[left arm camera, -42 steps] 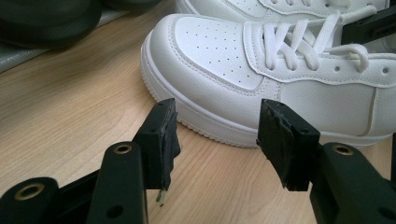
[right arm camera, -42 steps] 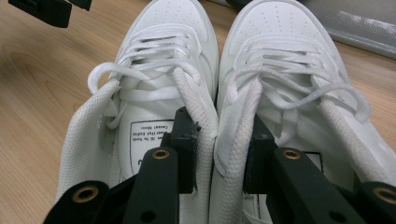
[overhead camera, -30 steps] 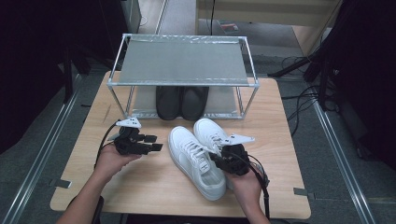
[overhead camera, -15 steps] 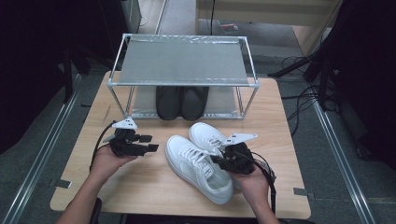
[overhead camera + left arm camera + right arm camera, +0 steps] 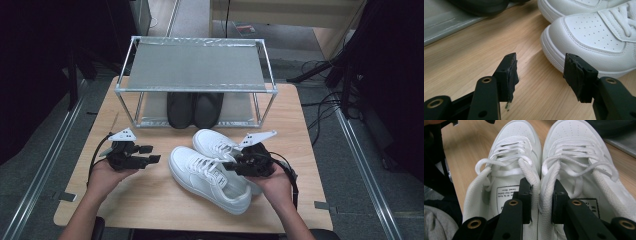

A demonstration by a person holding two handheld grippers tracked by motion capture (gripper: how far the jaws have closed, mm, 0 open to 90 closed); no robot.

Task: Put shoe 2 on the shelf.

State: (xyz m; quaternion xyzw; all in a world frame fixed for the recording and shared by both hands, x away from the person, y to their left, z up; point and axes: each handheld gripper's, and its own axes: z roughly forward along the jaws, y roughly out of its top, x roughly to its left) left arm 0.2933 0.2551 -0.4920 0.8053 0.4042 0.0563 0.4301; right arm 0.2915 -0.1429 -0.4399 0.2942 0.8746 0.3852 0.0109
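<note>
Both white sneakers have slid toward the left of the surface [image 5: 150,205] since the earlier frames, and the left gripper [image 5: 149,154] has just been opening its fingers, with nothing between them. It rests low, pointing right at the nearer sneaker's [image 5: 210,177] toe just beside. On the right, the right gripper [image 5: 231,166] has its fingers clamped on both sneakers' inner collars, pinching them together, hand behind the heels.

A lab: wooden table [image 5: 150,200], floor cables [image 5: 320,102], metal rack [image 5: 195,65].
</note>
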